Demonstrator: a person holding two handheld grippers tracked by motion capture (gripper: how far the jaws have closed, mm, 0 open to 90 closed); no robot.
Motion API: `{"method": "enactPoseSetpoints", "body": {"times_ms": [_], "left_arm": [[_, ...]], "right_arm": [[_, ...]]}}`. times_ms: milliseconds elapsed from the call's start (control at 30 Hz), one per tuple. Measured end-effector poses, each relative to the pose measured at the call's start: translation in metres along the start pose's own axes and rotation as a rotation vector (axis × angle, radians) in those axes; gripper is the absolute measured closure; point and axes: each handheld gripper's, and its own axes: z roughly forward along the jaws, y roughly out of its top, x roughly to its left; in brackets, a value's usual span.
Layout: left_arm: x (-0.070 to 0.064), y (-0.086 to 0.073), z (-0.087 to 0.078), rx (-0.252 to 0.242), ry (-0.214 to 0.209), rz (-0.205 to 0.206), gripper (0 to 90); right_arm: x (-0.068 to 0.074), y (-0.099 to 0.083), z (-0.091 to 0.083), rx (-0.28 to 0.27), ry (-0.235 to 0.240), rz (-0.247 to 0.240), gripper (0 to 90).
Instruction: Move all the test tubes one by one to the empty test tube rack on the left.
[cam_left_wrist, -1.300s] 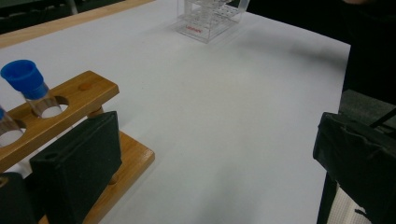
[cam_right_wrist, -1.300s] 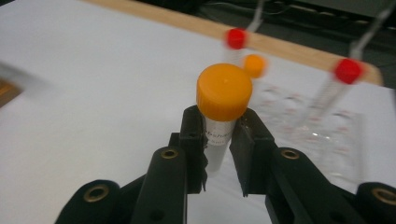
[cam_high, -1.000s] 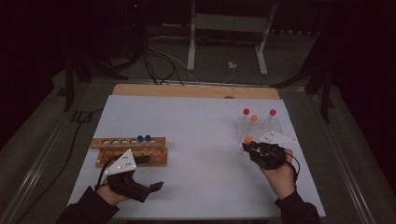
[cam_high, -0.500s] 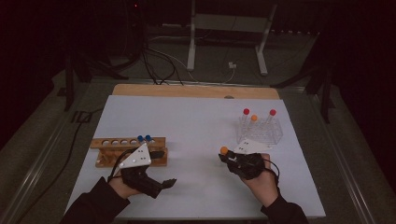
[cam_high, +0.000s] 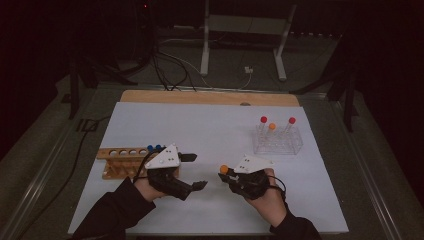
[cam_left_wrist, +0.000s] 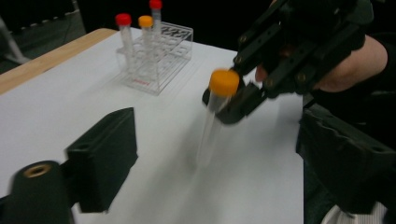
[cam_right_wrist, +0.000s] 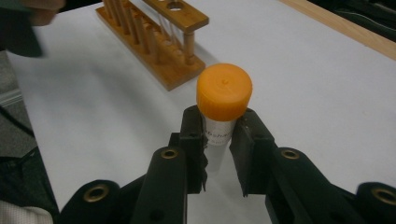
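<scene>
Orange-capped clear plastic test tube (cam_right_wrist: 222, 110) stands upright between the jaws of the right gripper (cam_high: 227, 175), which close on it just below the cap — the left gripper view shows the same tube (cam_left_wrist: 215, 116) hanging with its bottom near the white table covering (cam_high: 215, 130), though whether it touches is hard to tell. That gripper sits toward the near middle of the table, held in the person's right hand (cam_high: 267, 197). Just to its left, the left gripper (cam_high: 194, 171) is held in the left hand (cam_high: 150, 185) with its two black jaws spread wide apart and nothing between them; they point toward the tube. Beside it on the left lies a wooden test tube rack (cam_high: 120, 159) with round holes along the top and two blue-capped tubes (cam_high: 153, 148) at its right end. Farther back on the right stands a clear plastic rack (cam_high: 278, 143) holding two red-capped tubes (cam_high: 263, 120) and one orange-capped tube (cam_high: 272, 127), well apart from both grippers.
</scene>
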Motion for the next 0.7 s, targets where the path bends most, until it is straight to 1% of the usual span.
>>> {"method": "enactPoseSetpoints", "body": {"times_ms": [33, 100, 267, 300, 333, 400, 467, 633, 700], "left_arm": [[0.0, 0.002, 0.003, 0.0, -0.004, 0.002, 17.3], [0.0, 0.005, 0.008, -0.002, -0.005, 0.01, 22.3], [-0.001, 0.011, 0.019, -0.004, -0.022, 0.026, 36.0], [-0.002, 0.012, 0.021, -0.005, -0.031, 0.028, 39.4], [-0.002, 0.013, 0.023, -0.006, -0.028, 0.033, 43.1], [-0.004, 0.015, 0.027, -0.004, -0.041, 0.039, 48.7], [-0.005, 0.016, 0.031, 0.002, -0.044, 0.054, 53.2], [-0.006, 0.017, 0.037, 0.01, -0.043, 0.063, 62.6], [-0.005, 0.018, 0.038, 0.016, -0.05, 0.063, 65.2]], "right_arm": [[0.001, 0.0, 0.001, 0.002, 0.004, -0.004, 74.6], [0.004, 0.0, 0.002, 0.003, 0.012, -0.005, 74.7], [0.007, 0.001, 0.004, 0.006, 0.024, -0.011, 74.6], [0.007, 0.001, 0.005, 0.005, 0.026, -0.013, 74.6], [0.007, 0.001, 0.005, 0.004, 0.028, -0.012, 74.7], [0.007, 0.001, 0.005, 0.004, 0.029, -0.013, 74.6], [0.007, 0.002, 0.004, 0.005, 0.03, -0.008, 74.6], [0.006, 0.002, 0.003, -0.001, 0.029, -0.005, 74.6], [0.005, 0.002, 0.003, -0.001, 0.029, -0.005, 74.6]]}}
